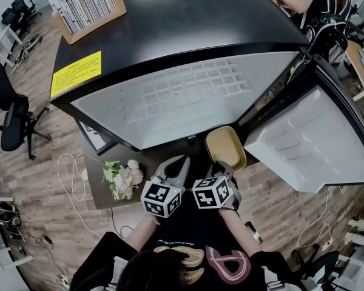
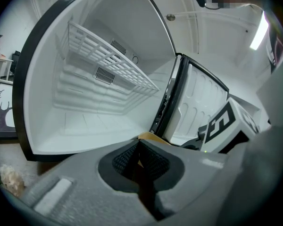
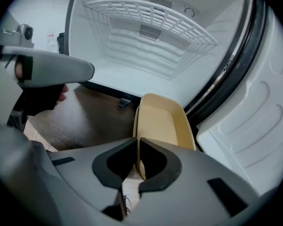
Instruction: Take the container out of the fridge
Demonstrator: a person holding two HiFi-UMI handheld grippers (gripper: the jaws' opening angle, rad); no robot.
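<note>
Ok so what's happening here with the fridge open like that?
A person is working two handheld grippers in front of a small black fridge with its door swung open. The right gripper has its fingers clamped on the near wall of a tan plastic container, which is already outside the fridge, over the wooden floor by the door. The left gripper is shut and looks empty, pointing into the white interior, where only a wire shelf shows.

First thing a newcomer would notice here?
The open fridge, white inside with one wire shelf, fills the head view's middle. Just outside it, the right tongs pinch the near rim of a beige container above the wood floor. A bunch of flowers lies to the left.
</note>
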